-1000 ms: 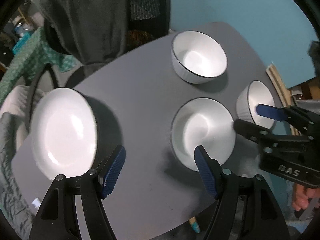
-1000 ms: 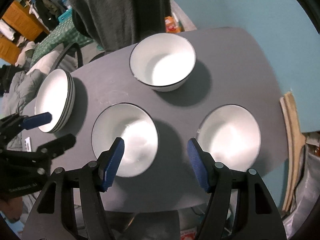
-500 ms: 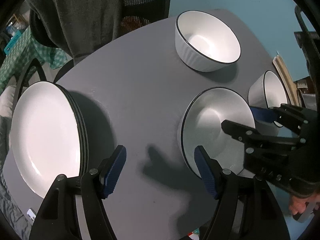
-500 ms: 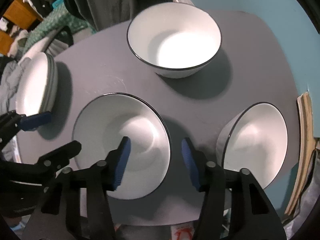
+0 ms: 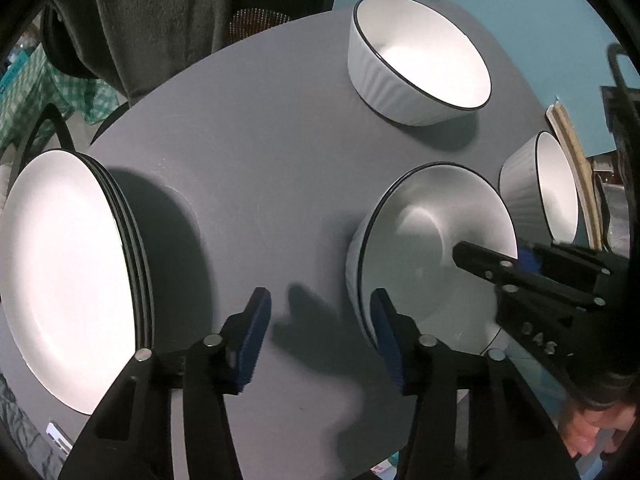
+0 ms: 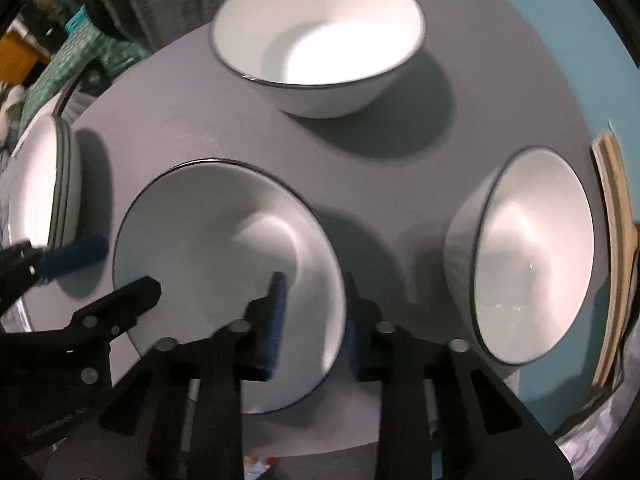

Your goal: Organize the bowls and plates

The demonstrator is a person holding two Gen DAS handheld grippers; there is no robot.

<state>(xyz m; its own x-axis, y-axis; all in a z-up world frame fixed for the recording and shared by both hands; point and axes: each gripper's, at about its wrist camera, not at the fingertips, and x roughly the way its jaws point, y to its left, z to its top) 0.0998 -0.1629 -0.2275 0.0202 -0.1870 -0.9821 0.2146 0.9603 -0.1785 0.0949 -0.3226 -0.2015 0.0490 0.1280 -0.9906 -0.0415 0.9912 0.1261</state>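
Three white bowls with dark rims stand on a grey table (image 5: 260, 152): a near bowl (image 5: 424, 240) (image 6: 208, 248), a far bowl (image 5: 420, 60) (image 6: 320, 40) and a right bowl (image 5: 536, 184) (image 6: 528, 256). A stack of white plates (image 5: 60, 272) (image 6: 40, 184) sits at the left. My right gripper (image 6: 312, 320) straddles the near bowl's right rim, one finger inside, one outside, jaws narrowed but not touching it. My left gripper (image 5: 320, 332) is open over bare table, its right finger beside the near bowl's left wall.
A chair draped with dark grey cloth (image 5: 160, 12) stands behind the table. A teal wall (image 5: 540, 8) is at the right, with wooden boards (image 6: 616, 240) leaning by the table's right edge.
Both grippers have come down closer to the table. The right gripper's jaws have narrowed and now straddle the near bowl's rim. The left gripper's jaws have narrowed too.
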